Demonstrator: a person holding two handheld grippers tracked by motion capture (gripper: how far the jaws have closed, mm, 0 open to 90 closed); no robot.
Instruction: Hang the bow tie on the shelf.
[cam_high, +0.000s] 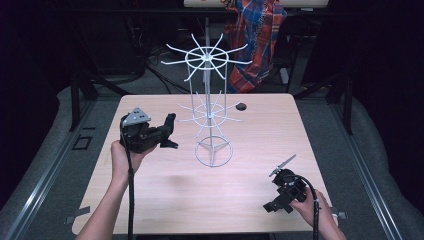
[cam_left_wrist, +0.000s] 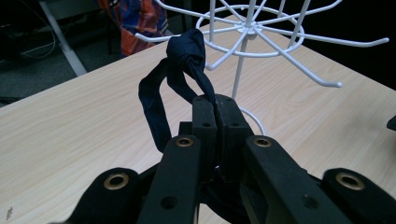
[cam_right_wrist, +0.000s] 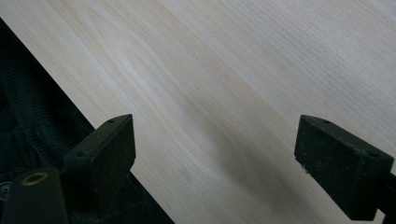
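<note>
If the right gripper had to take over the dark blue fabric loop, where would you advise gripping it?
Probably the open side strand of the fabric loop, below its knot. It hangs free beside the left gripper, which pinches the other strand; approach from that open side, away from the white wire rack.

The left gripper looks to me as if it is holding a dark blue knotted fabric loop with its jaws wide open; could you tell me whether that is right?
Not quite: the left gripper does hold the dark blue knotted fabric loop, but its jaws are shut on it, not wide open. The left gripper view shows the two pads pressed together on the fabric.
</note>
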